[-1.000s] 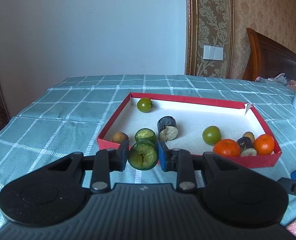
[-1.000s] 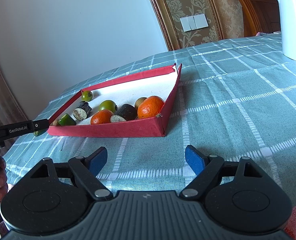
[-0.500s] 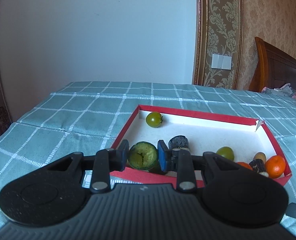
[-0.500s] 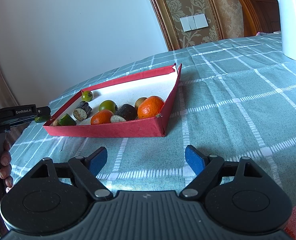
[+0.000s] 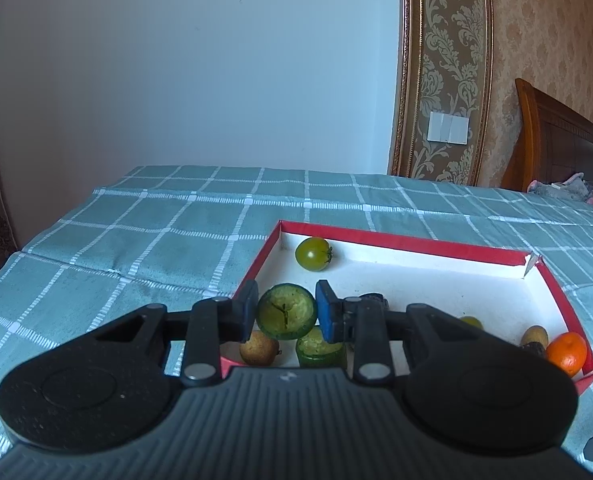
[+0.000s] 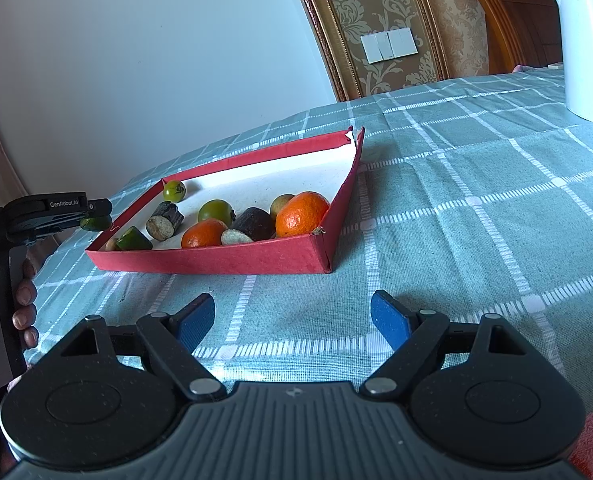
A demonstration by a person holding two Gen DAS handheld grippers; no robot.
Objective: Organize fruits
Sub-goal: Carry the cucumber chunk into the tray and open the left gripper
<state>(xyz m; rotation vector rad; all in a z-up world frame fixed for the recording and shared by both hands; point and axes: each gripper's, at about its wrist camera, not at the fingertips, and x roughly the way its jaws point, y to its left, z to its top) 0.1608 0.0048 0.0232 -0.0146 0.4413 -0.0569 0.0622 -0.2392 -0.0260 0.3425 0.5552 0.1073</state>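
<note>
My left gripper [image 5: 286,312] is shut on a green cucumber slice [image 5: 286,312] and holds it above the near left corner of the red tray [image 5: 408,242]. In the right wrist view the left gripper [image 6: 96,216] hangs just left of the tray [image 6: 216,258] with the slice [image 6: 95,223] in it. The tray holds a green tomato [image 5: 313,254], another cucumber piece [image 5: 321,349], a brown fruit [image 5: 258,347], two oranges [image 6: 302,214], dark chunks [image 6: 252,226] and more. My right gripper [image 6: 292,318] is open and empty over the cloth in front of the tray.
A teal checked cloth [image 6: 476,208] covers the table. A white kettle [image 6: 586,40] stands at the far right. A wooden headboard [image 5: 560,148] and the wall lie behind the table. The person's hand [image 6: 22,300] holds the left gripper's handle.
My left gripper has risen and moved forward over the tray's near left corner, still holding the cucumber slice. My right gripper has not moved.
</note>
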